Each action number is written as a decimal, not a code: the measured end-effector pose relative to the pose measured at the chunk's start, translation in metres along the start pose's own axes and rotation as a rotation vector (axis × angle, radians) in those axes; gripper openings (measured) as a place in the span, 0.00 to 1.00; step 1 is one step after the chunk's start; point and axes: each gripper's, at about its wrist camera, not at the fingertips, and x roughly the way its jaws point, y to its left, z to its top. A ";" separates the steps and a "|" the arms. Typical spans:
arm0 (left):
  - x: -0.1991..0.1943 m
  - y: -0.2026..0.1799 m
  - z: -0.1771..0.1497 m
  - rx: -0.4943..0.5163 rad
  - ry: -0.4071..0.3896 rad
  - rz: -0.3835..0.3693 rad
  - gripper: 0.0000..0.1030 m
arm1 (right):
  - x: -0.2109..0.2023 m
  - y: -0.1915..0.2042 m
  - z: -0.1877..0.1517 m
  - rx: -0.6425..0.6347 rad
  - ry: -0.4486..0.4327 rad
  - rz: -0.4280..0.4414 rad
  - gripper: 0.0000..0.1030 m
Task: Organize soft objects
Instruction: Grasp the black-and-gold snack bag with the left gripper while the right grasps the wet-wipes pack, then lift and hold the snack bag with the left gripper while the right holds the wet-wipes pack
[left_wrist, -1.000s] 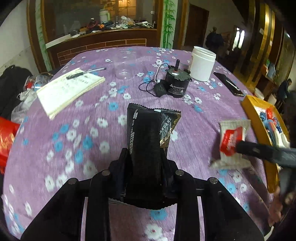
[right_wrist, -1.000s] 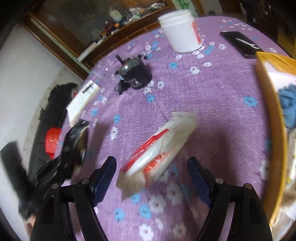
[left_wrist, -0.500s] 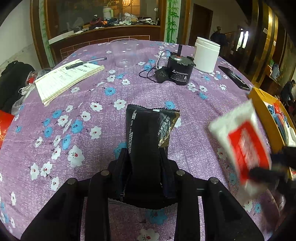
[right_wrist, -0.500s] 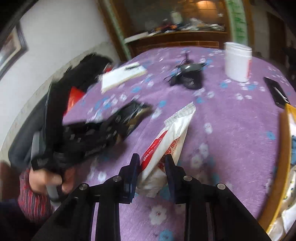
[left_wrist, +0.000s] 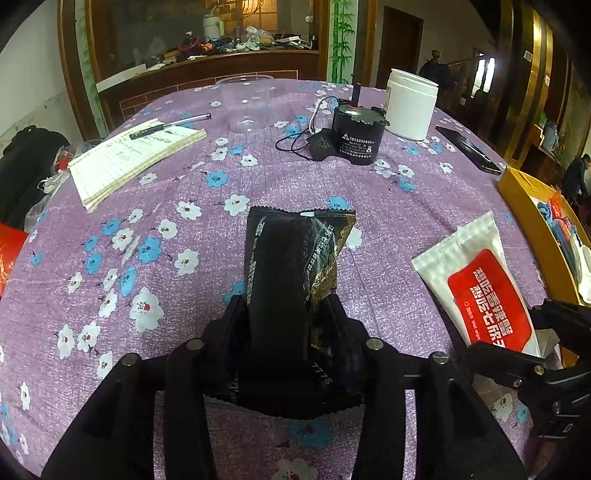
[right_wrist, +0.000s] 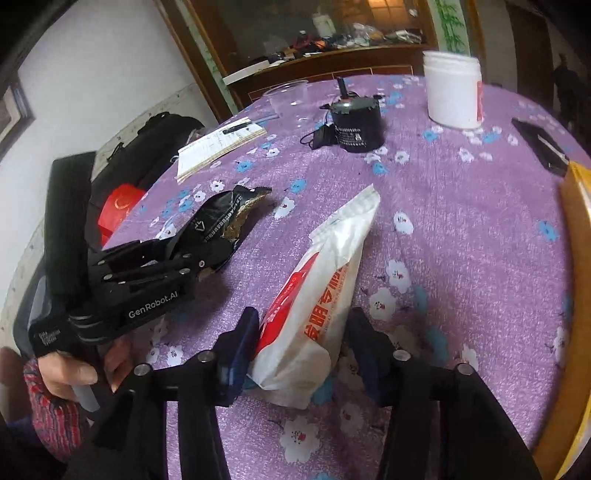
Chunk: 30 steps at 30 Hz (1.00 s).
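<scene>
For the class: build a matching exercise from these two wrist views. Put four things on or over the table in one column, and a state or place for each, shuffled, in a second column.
1. black snack packet
2. white-and-red pouch
3. pen
4. white jar

A. lying on the notebook
B. standing behind the small motor
C. between the right gripper's jaws
D. clamped in the left gripper

Pairs: 1-D, 2-C, 3-A, 4-B
</scene>
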 end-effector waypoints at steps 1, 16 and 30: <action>0.001 0.000 0.000 0.001 0.007 -0.010 0.48 | -0.002 0.001 0.000 -0.008 -0.015 -0.001 0.40; -0.016 -0.002 0.003 0.010 -0.103 0.021 0.40 | -0.028 -0.004 0.005 0.005 -0.203 -0.018 0.40; -0.050 -0.012 0.002 0.079 -0.349 0.158 0.41 | -0.039 0.012 0.004 -0.083 -0.280 -0.036 0.40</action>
